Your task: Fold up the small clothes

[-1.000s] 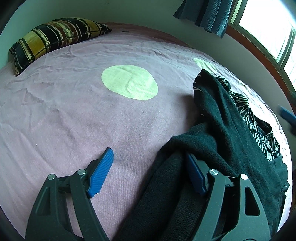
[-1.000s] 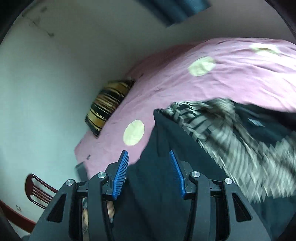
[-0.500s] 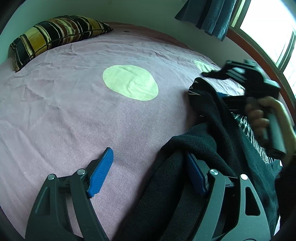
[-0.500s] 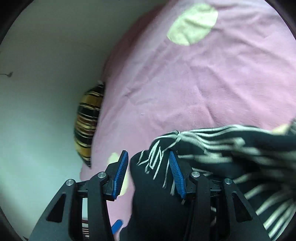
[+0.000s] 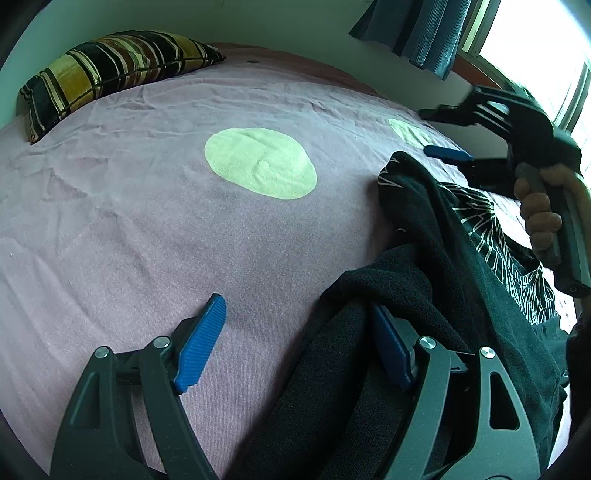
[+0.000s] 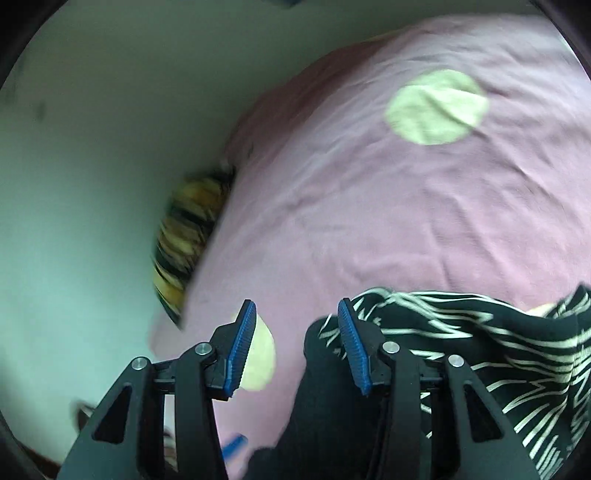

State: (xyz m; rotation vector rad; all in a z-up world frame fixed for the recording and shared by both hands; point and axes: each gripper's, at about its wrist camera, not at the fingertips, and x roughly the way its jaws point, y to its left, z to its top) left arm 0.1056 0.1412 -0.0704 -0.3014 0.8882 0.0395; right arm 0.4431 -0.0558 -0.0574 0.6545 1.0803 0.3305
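A heap of dark clothes (image 5: 454, 280) lies on the pink bedsheet (image 5: 147, 229) at the right. It holds a black fleece piece (image 5: 391, 288) and a black garment with white zigzag lines (image 5: 495, 243). My left gripper (image 5: 295, 339) is open, its right finger under the fleece edge. My right gripper (image 5: 448, 134) hovers open over the far tip of the heap. In the right wrist view the right gripper (image 6: 297, 345) is open, and the zigzag garment (image 6: 480, 343) lies beside its right finger.
A striped yellow and black pillow (image 5: 110, 70) lies at the bed's far left corner. Pale green circles (image 5: 260, 162) mark the sheet. A blue curtain (image 5: 417, 29) and a window (image 5: 535, 48) stand at the far right. A pale wall (image 6: 92, 147) borders the bed.
The right gripper came into the left wrist view and moved out past the far tip of the heap. Its view swung from the clothes to the bed. The left gripper stayed still.
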